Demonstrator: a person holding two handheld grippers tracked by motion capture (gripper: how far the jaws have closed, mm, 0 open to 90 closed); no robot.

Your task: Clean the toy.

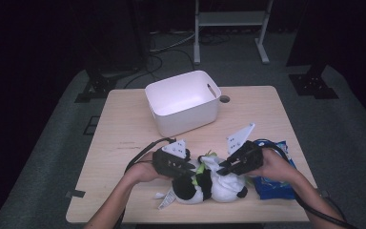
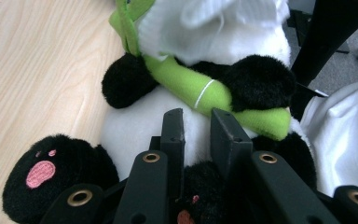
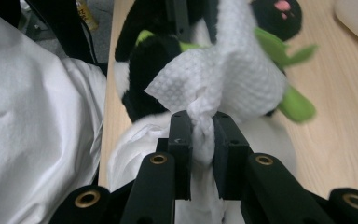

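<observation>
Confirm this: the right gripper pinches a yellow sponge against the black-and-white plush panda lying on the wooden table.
Not quite. The right gripper pinches a white embossed paper wipe, not a yellow sponge, as the right gripper view shows. It does press against the black-and-white plush panda lying on the wooden table.

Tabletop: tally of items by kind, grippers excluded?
Plush panda: 1
White wipe: 1
White bin: 1
Blue snack bag: 1
Total: 4
</observation>
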